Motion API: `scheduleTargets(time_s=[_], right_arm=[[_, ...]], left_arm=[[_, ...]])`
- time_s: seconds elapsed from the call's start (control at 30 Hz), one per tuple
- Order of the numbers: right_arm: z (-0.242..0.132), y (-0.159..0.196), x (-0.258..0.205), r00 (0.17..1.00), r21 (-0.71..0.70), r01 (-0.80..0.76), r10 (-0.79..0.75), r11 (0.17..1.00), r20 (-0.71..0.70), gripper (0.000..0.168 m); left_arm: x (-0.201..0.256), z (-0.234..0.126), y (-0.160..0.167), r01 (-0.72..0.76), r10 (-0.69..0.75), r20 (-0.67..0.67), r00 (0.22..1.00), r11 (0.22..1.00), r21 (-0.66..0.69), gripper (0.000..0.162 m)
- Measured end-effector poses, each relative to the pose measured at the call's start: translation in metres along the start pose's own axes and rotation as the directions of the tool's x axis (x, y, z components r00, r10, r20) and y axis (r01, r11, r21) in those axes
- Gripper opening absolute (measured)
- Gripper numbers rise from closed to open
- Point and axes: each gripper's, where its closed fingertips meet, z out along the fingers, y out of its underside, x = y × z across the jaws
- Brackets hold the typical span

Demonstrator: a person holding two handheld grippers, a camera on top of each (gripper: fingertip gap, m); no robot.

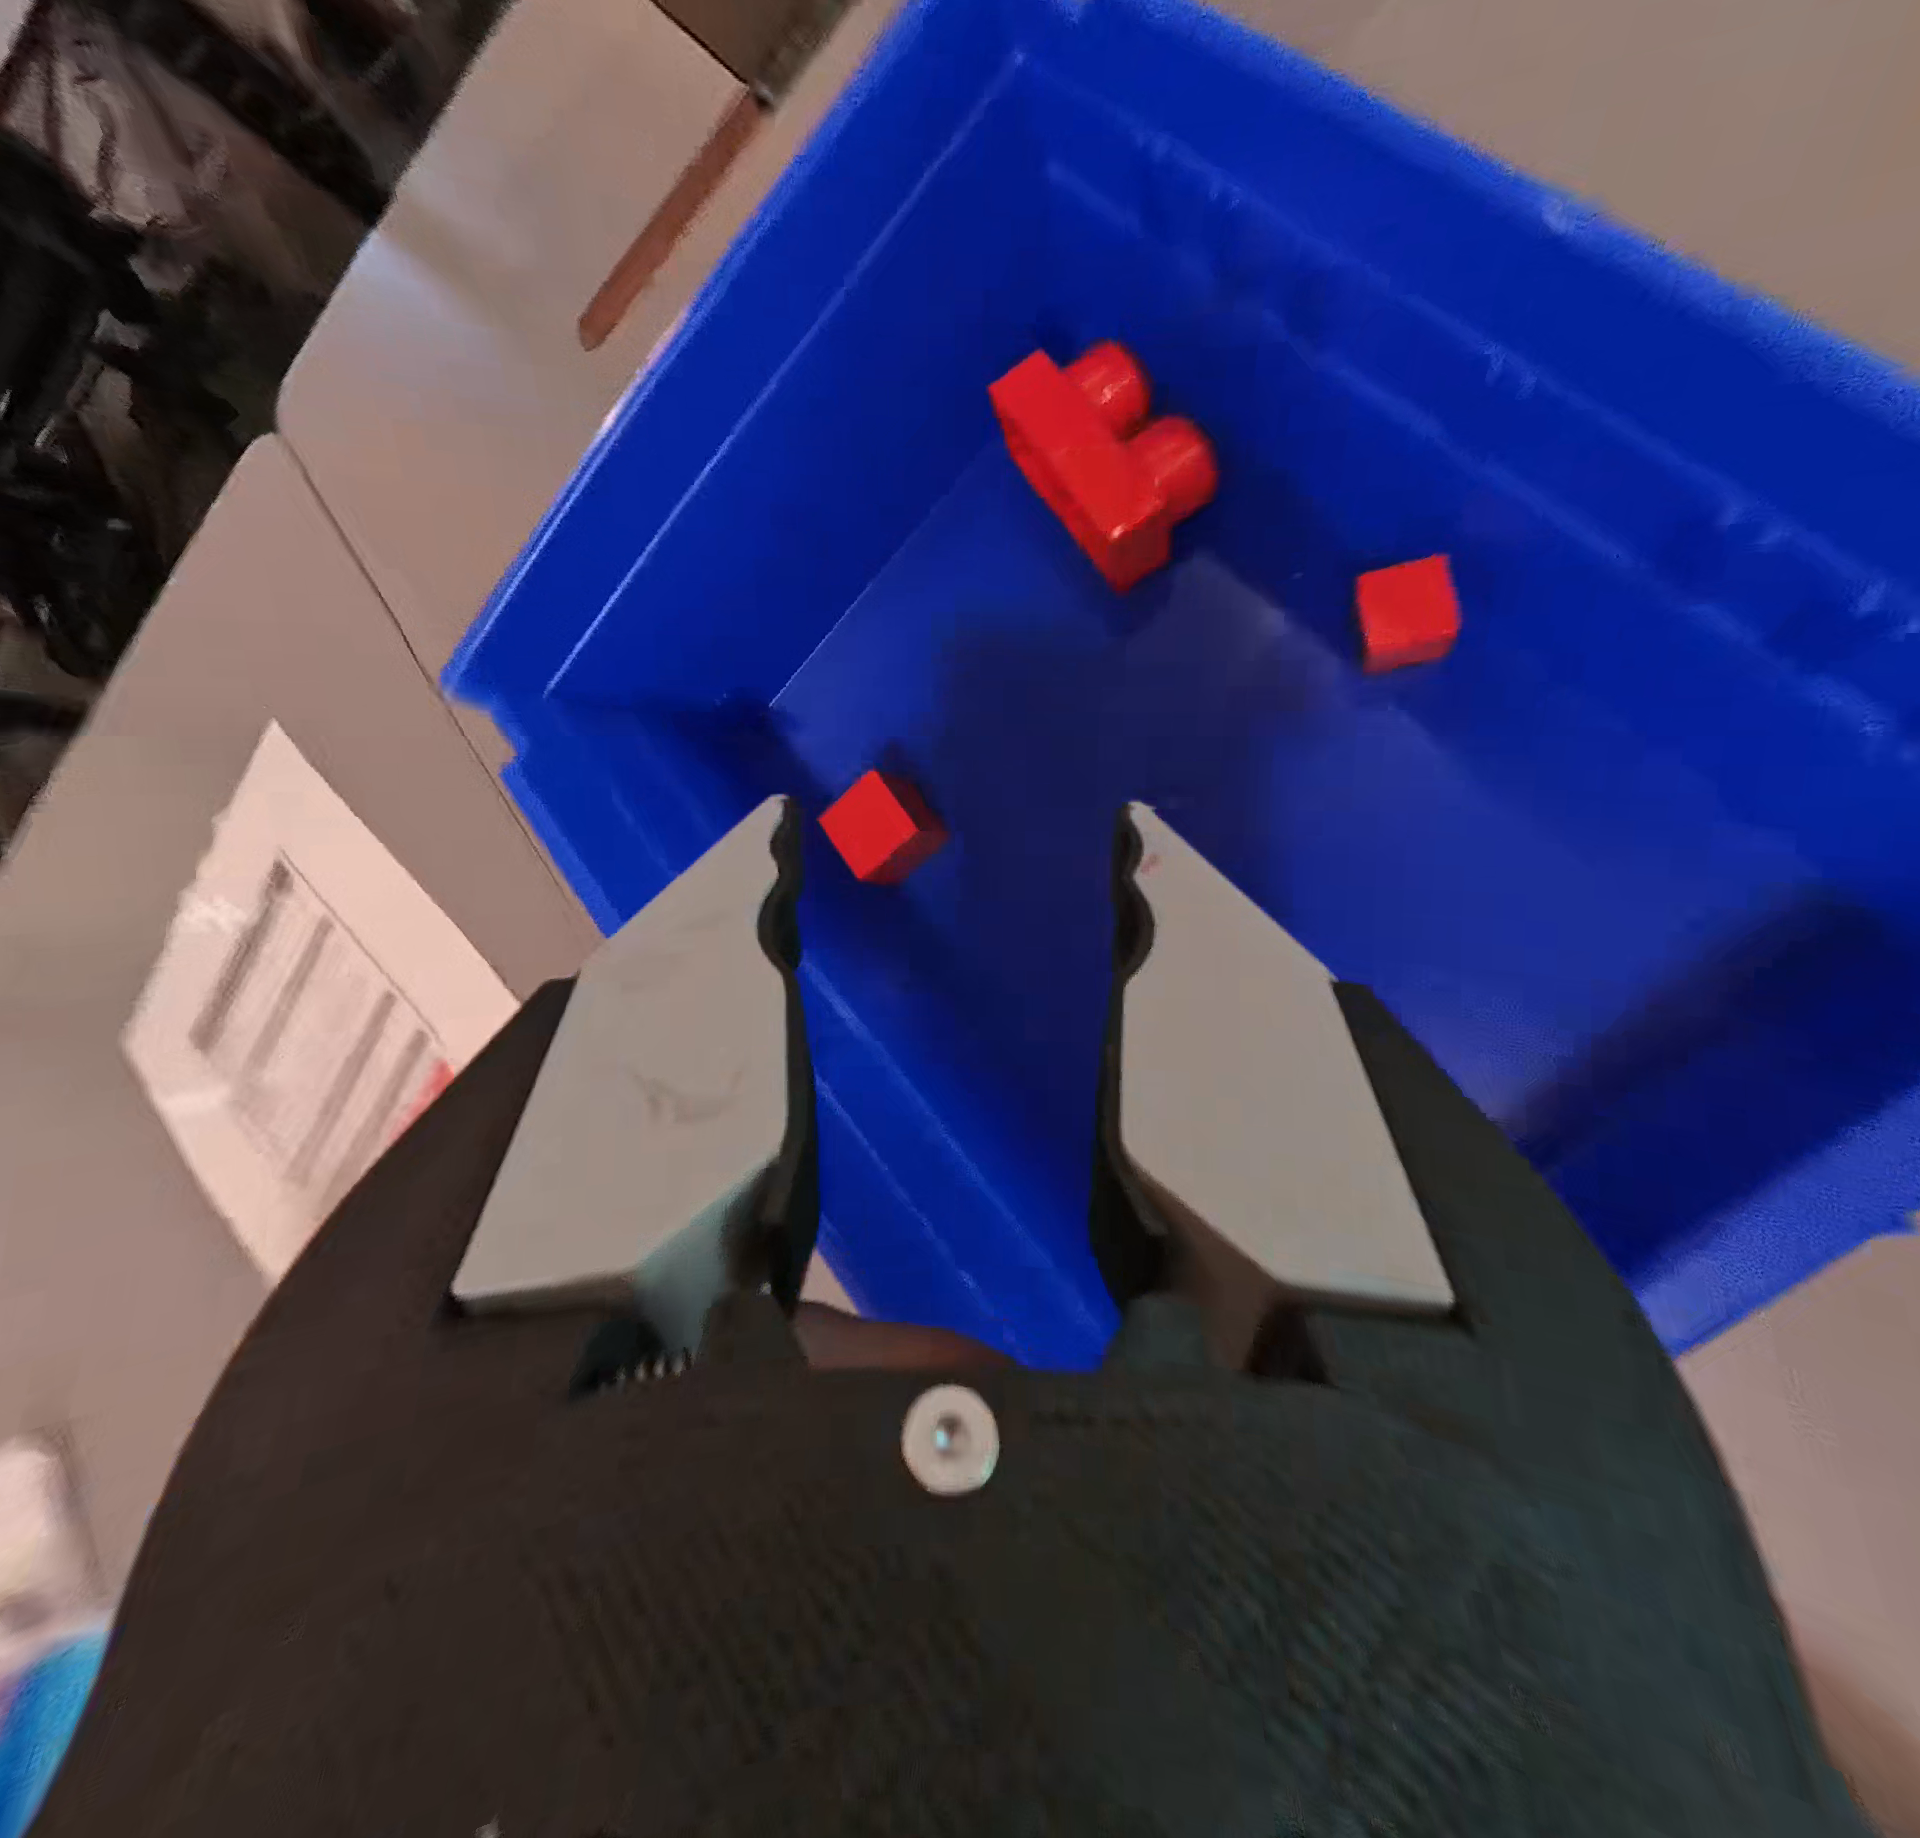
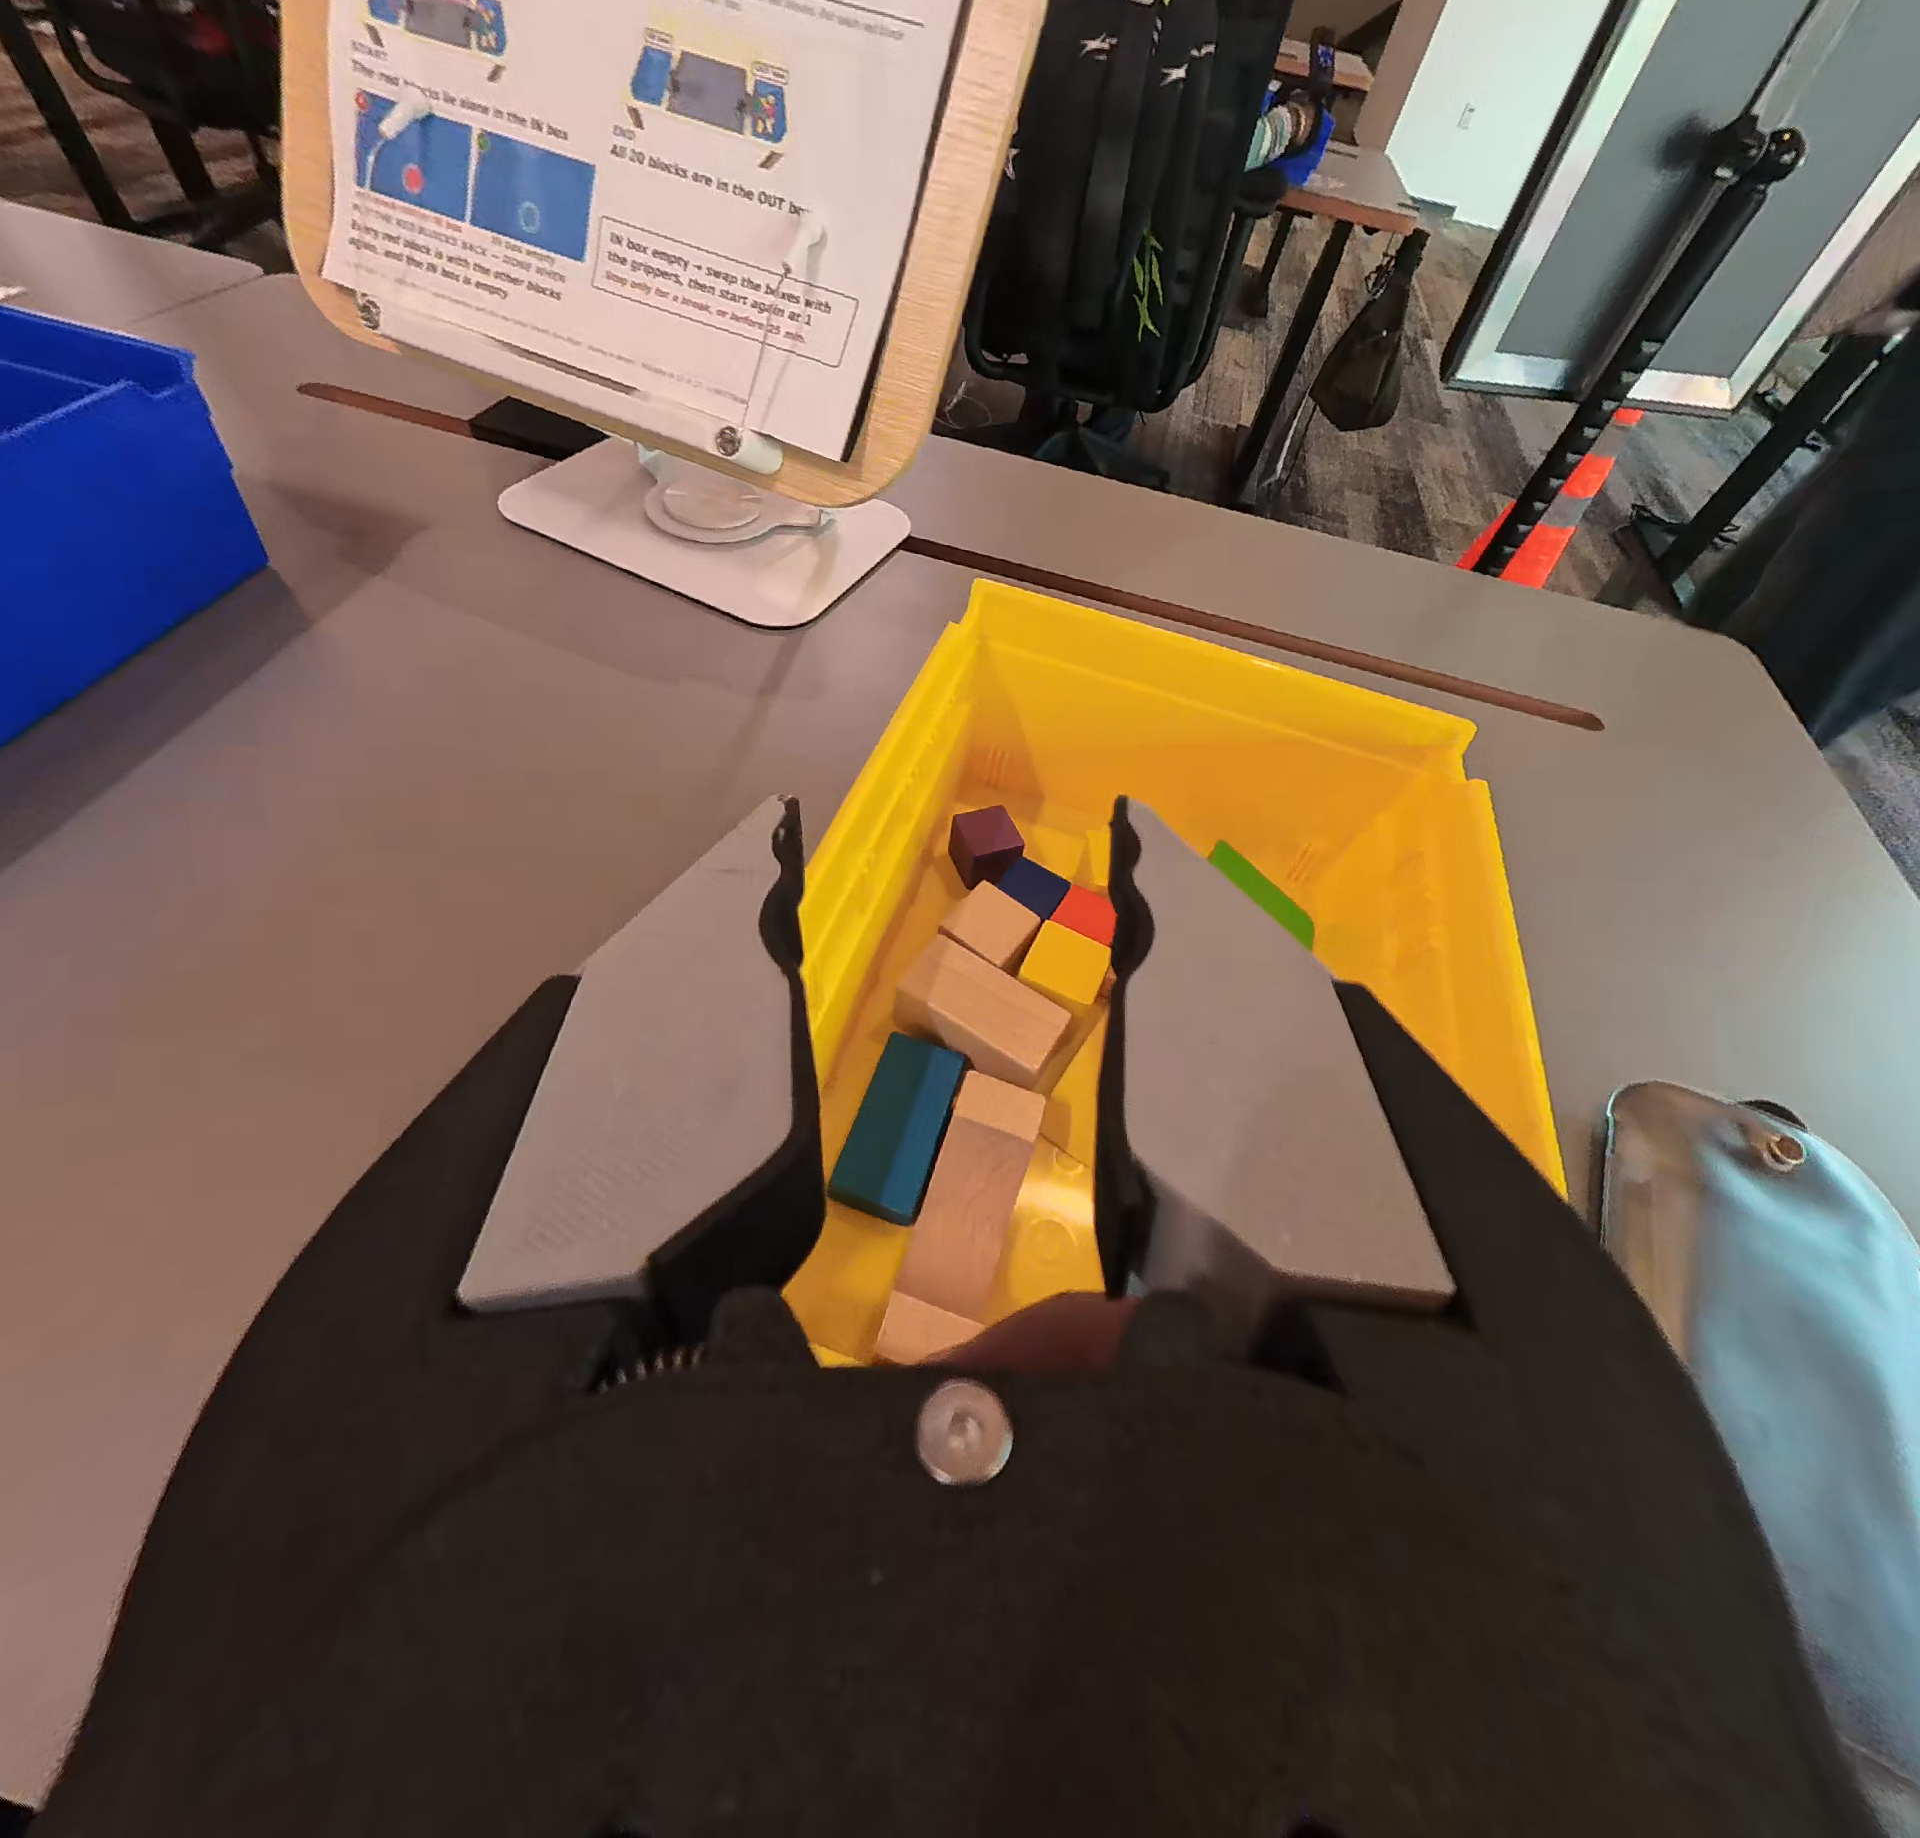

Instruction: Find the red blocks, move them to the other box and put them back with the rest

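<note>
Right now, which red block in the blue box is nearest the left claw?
The small cube beside the left claw; the other cube and the notched block lie farther.

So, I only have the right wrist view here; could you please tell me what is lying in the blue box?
Observer: The blue box holds three red pieces: a larger red block with two round pegs and two small red cubes.
Operator: Thank you. Where is the left gripper relative to them?
Observer: The left gripper is over the box, its jaws open and empty, with the nearest small red cube just inside its left fingertip.
Operator: And the other cube?
Observer: The second small red cube lies farther off, to the right near the box wall, apart from the pegged block.
</note>
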Motion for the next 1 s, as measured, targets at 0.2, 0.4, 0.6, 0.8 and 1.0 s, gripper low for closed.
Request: scheduleTargets(time_s=[0.2,0.4,0.6,0.8,1.0], right_arm=[[0.003,0.004,-0.009,0.999,-0.023,0.033,-0.032,0.999,0.022,0.057],[0.005,0.004,-0.012,0.998,-0.020,0.035,-0.034,0.999,0.044,0.057],[0.011,0.008,-0.016,0.997,-0.033,0.036,-0.034,0.999,0.070,0.056],[0.010,0.007,-0.025,0.993,-0.031,0.056,-0.053,0.998,0.101,0.056],[0.010,0.003,-0.053,0.977,-0.021,0.067,-0.062,0.998,0.205,0.056]], left_arm=[[-0.003,0.051,0.033,-0.707,0.669,-0.233,0.706,0.645,-0.290,0.044],[-0.028,0.073,0.063,-0.755,0.678,-0.362,0.640,0.469,-0.458,0.050],[-0.031,0.090,0.074,-0.735,0.617,-0.419,0.666,0.450,-0.507,0.044],[-0.027,0.080,0.064,-0.718,0.583,-0.422,0.694,0.526,-0.456,0.028],[0.019,-0.012,-0.096,-0.458,0.480,0.049,0.876,0.796,0.395,0.028]])
